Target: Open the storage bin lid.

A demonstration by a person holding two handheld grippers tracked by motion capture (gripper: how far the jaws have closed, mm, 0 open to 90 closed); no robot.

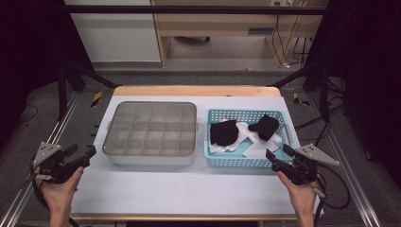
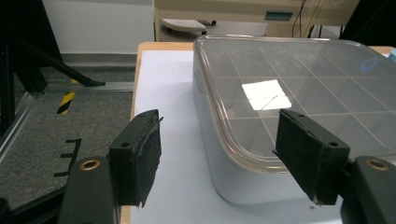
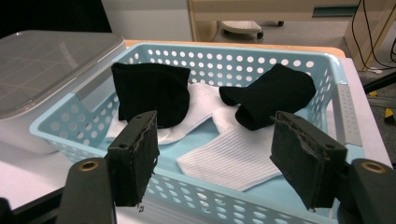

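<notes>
A pale lavender-white mat (image 1: 179,189) covers the wooden table across the middle of the high view, smooth and matte. On it, centre-left of the frame, stands the large rounded-rectangular grey plastic box (image 1: 150,134), closed by a glossy clear lid through which a grid of small square compartments shows; in the left gripper view that lid catches a bright square glare. Just beside the box, at centre-right, sits the light blue perforated plastic basket (image 1: 246,163), its walls dotted with round holes and its corners rounded. Inside lie socks in a loose heap: a folded black knitted sock (image 3: 152,95) toward the basket's left, a second black sock (image 3: 271,98), bent at the heel, toward its right, and ribbed white socks (image 3: 229,161) flat beneath and between them, one lying toward the near wall. At the lower left of the high view the left gripper (image 1: 80,156) hangs off the mat's edge, its black felt-faced jaws spread wide with nothing between them, pointing at the box's near corner. At the lower right the right gripper (image 1: 276,158) hovers just outside the basket's near wall, jaws likewise spread wide and bare, their padded faces frayed at the edges.
</notes>
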